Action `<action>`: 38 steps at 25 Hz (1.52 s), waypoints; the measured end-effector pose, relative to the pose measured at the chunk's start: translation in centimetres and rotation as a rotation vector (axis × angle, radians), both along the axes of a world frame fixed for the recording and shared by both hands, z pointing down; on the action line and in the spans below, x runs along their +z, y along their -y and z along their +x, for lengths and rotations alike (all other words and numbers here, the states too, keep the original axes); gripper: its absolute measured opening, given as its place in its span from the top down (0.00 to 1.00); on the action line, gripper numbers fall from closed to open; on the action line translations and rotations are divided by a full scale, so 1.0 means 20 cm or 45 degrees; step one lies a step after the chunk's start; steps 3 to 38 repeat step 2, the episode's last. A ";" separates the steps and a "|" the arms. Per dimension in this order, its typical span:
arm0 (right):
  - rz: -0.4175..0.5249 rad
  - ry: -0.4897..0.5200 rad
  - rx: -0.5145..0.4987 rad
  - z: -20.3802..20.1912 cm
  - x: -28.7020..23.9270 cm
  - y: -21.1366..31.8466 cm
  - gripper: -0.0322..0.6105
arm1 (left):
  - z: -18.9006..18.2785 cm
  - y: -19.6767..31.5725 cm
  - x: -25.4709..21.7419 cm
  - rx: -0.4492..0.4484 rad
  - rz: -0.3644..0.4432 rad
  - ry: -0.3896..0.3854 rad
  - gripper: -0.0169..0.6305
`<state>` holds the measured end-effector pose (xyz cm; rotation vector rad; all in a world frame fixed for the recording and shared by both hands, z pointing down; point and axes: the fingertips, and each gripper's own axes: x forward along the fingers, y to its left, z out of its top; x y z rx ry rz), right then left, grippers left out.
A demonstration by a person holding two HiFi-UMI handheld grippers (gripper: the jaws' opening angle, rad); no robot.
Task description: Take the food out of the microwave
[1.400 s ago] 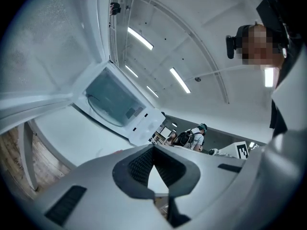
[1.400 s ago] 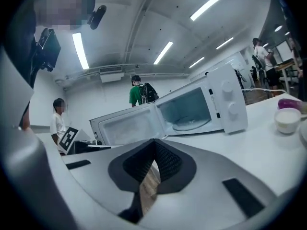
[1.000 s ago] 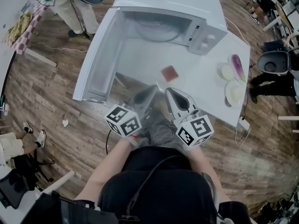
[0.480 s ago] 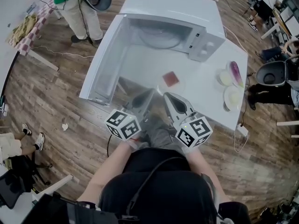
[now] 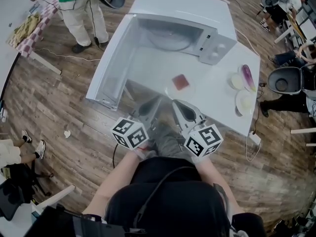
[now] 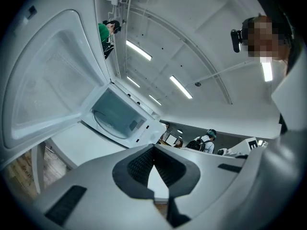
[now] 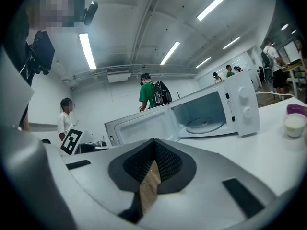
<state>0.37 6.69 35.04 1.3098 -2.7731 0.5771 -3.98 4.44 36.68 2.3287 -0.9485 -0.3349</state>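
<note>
Hardly anything has shifted in the last second: the left gripper and right gripper stay drawn back at the near edge of the table, both clenched tight on nothing. The reddish square of food sits on its clear plate in front of the microwave, just beyond their tips. With the door wide open and only the glass turntable inside, I'd say the job looks done. No brand or label is legible, only the black-and-white square markers on the cubes.
</note>
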 end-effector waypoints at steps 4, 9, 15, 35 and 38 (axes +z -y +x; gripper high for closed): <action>-0.010 -0.009 -0.017 -0.02 0.01 -0.03 0.92 | -0.01 -0.03 0.01 -0.007 -0.010 -0.010 0.96; -0.010 -0.009 -0.017 -0.02 0.01 -0.03 0.92 | -0.01 -0.03 0.01 -0.007 -0.010 -0.010 0.96; -0.010 -0.009 -0.017 -0.02 0.01 -0.03 0.92 | -0.01 -0.03 0.01 -0.007 -0.010 -0.010 0.96; -0.010 -0.009 -0.017 -0.02 0.01 -0.03 0.92 | -0.01 -0.03 0.01 -0.007 -0.010 -0.010 0.96; -0.010 -0.009 -0.017 -0.02 0.01 -0.03 0.92 | -0.01 -0.03 0.01 -0.007 -0.010 -0.010 0.96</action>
